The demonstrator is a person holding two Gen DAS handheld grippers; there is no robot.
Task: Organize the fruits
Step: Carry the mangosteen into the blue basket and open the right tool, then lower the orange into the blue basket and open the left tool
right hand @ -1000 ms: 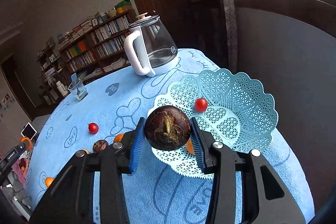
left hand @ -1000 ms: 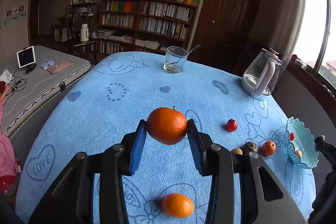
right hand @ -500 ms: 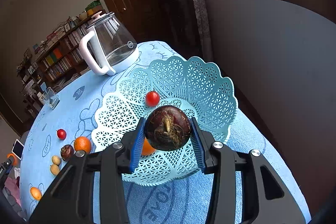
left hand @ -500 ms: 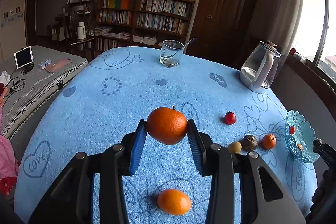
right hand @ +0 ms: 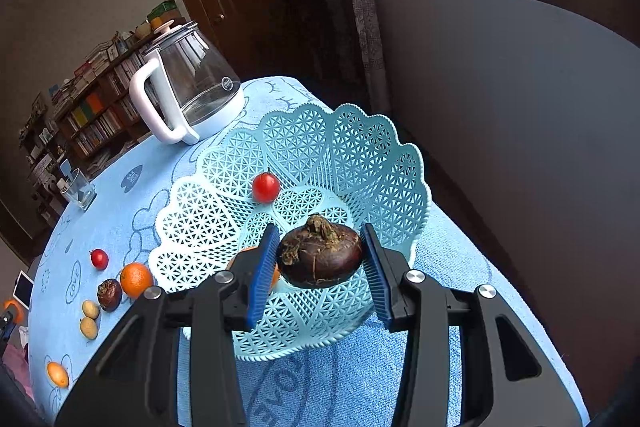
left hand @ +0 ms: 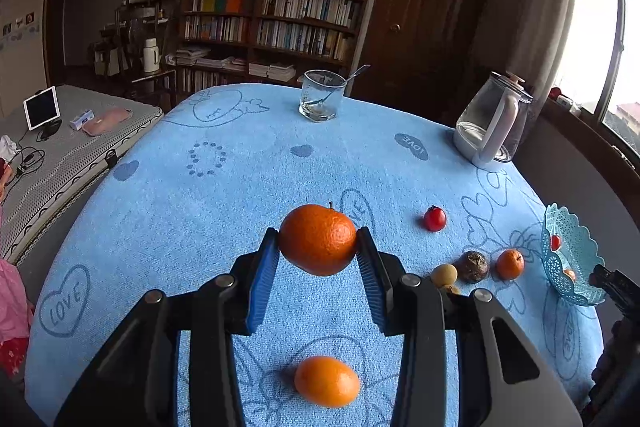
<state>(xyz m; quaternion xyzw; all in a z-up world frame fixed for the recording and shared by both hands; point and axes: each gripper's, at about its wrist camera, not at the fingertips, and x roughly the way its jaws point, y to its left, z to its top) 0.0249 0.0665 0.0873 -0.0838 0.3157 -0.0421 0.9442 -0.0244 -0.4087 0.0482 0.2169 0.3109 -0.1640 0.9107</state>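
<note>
Right tongs point(right hand: 320, 259), lower centre of the right wrist view, clamp a dark brown water chestnut point(right hand: 320, 257) over the floor of the pale blue lattice basket point(right hand: 380, 155); release is best made low, clear of the red cherry tomato point(right hand: 266, 187) at frame centre; left tongs point(left hand: 318, 247) grip an orange mandarin point(left hand: 318, 239) above the blue surface point(left hand: 240, 187), basket at far right.

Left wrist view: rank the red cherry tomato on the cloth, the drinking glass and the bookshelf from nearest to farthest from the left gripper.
1. Cherry tomato, on the cloth just right of the left gripper.
2. Drinking glass, at the table's far edge.
3. Bookshelf, against the back wall.
</note>
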